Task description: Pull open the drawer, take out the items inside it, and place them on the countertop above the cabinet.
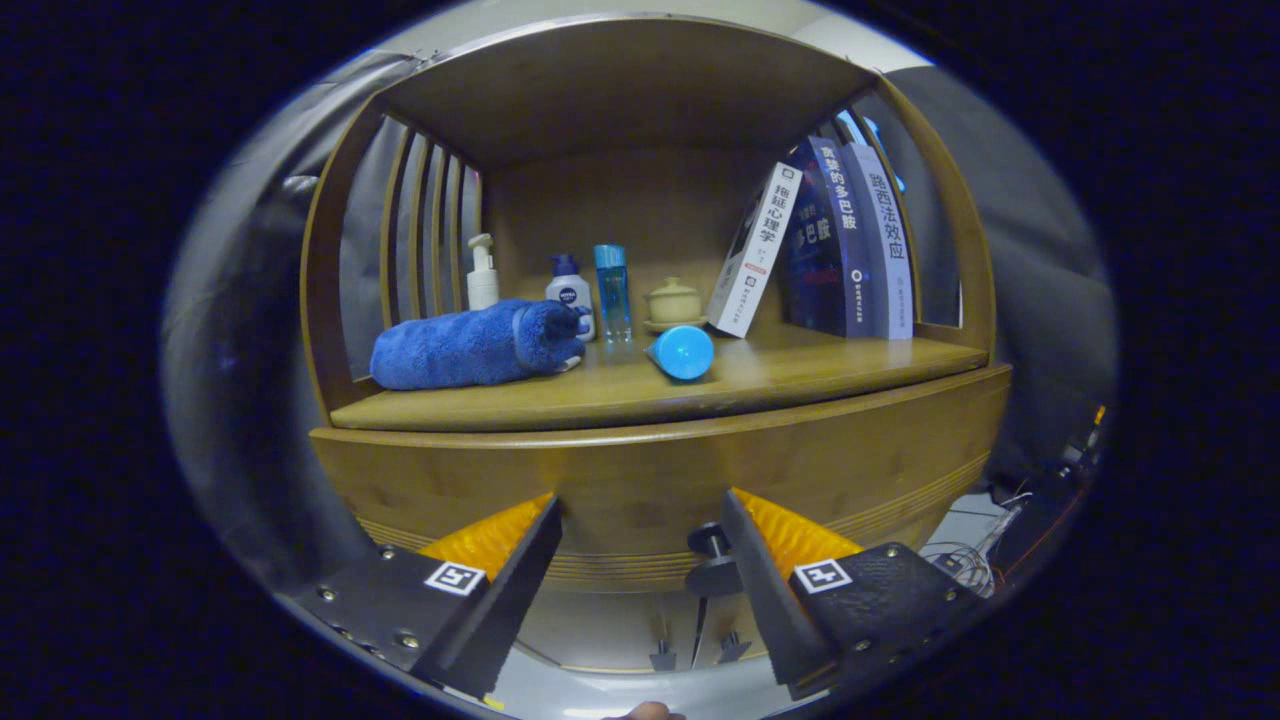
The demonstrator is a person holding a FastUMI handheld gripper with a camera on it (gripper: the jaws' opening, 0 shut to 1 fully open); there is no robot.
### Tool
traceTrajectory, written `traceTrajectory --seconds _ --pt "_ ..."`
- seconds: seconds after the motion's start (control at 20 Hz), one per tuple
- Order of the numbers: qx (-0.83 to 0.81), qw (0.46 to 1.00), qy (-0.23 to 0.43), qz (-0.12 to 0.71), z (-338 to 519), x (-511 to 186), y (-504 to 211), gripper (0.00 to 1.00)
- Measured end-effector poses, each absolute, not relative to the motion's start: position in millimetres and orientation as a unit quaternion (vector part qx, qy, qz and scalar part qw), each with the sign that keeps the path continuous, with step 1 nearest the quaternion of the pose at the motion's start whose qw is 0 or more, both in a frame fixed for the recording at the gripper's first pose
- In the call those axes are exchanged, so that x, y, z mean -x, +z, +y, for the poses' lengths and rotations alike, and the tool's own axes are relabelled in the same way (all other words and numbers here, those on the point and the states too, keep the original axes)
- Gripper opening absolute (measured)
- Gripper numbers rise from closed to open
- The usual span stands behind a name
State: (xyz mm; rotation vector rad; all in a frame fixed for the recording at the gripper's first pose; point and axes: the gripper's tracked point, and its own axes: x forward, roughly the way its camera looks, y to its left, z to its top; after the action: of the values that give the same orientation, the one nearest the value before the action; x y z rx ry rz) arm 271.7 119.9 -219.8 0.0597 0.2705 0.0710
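The wooden cabinet's drawer front (620,480) stands just ahead of my fingers and looks shut; nothing of its inside shows. Its dark round knob (712,562) sits low on the front, between my fingers and close against the inner side of the right one. My gripper (640,505) is open, and neither finger presses on the knob. Above the drawer runs the wooden countertop (830,372). On it lie a rolled blue towel (470,348) and a blue bottle (682,352) on its side.
At the back of the countertop stand a white pump bottle (482,274), a white bottle with a blue cap (568,290), a tall clear blue bottle (612,292) and a lidded cup (674,302). Several books (840,245) lean at the right. Cables (965,560) lie on the floor beyond the right finger.
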Motion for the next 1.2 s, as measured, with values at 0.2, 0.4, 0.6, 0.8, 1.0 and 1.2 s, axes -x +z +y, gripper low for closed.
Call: traceTrajectory --seconds 0.2,0.4,0.6,0.8,1.0,1.2 --pt "-0.029 0.99 0.036 0.137 121.5 -279.3 -220.2 0.97" --pt "-0.037 0.99 0.038 0.129 121.2 -279.9 -219.2 0.97" --pt "-0.035 0.99 0.04 0.129 121.2 -281.7 -219.7 0.97" --pt "-0.035 0.99 0.042 0.128 120.6 -282.1 -218.8 0.97" --pt "-0.051 0.99 0.043 0.125 120.9 -282.2 -217.4 0.97" --pt "-0.068 0.99 0.04 0.113 119.7 -282.4 -208.6 0.97"
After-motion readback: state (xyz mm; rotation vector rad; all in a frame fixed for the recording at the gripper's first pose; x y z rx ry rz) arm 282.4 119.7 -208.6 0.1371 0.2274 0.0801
